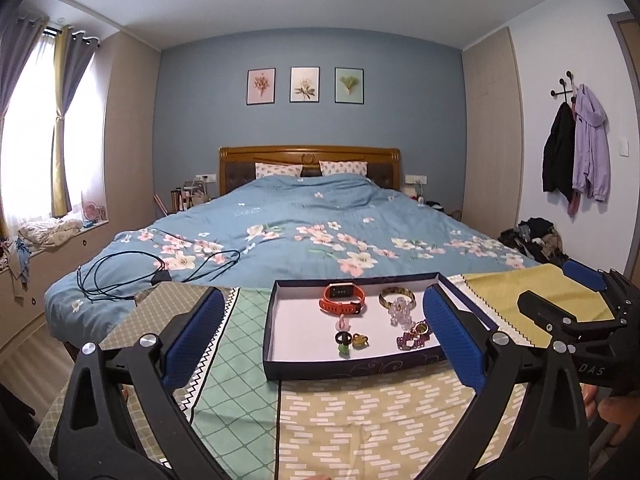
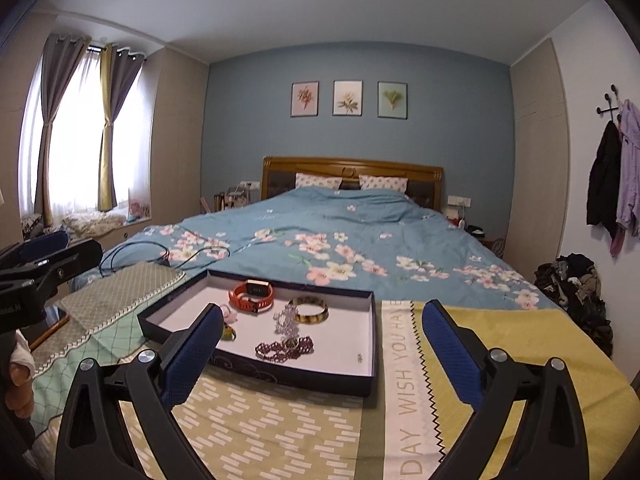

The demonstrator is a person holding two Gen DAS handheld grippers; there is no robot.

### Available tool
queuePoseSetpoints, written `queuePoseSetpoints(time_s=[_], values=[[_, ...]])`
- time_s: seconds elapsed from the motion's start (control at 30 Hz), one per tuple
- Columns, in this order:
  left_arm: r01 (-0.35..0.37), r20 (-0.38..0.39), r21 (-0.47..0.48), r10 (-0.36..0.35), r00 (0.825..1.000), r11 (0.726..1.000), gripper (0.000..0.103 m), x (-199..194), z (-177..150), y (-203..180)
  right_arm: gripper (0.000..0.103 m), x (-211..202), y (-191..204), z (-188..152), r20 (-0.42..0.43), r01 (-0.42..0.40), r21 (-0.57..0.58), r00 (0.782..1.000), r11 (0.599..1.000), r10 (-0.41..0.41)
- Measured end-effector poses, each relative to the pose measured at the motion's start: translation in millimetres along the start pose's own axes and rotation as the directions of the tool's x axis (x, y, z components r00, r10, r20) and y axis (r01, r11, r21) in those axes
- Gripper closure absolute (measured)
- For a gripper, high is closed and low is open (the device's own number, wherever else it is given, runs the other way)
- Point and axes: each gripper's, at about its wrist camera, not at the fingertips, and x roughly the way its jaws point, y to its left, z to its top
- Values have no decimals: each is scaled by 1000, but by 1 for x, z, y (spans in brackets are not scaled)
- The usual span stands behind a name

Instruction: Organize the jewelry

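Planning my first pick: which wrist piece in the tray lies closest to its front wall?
The purple beaded bracelet, beside the front wall of the tray. The orange watch and gold bangle lie further back.

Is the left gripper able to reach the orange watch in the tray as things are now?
Probably yes. The left gripper is open and points at the tray, and the orange watch lies uncovered at the far side. Only the low near wall and small rings lie between; coming from above should clear them.
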Motion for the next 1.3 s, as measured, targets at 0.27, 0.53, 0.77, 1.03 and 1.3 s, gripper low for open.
queuePoseSetpoints(time_s=[0.27, 0.53, 0.77, 1.03, 1.3], values=[[-21, 67, -2, 21, 998, 1000, 5, -15, 12, 2, 7, -14, 3, 14, 65, 5, 3, 998, 1000, -5], [-31, 89, -9, 32, 996, 999, 5, -23, 19, 3, 7, -21, 8, 26, 112, -4, 2, 994, 1000, 4], [-36, 94, -9, 37, 995, 999, 5, -24, 18, 1, 7, -22, 8, 27, 128, 0, 11, 992, 1000, -1], [-32, 89, -12, 33, 996, 999, 5, -21, 16, -1, 7, -22, 8, 24, 132, 1, 11, 991, 1000, -3], [-29, 80, -15, 30, 996, 999, 5, -17, 14, 2, 7, -22, 9, 24, 132, 1, 12, 991, 1000, -3]])
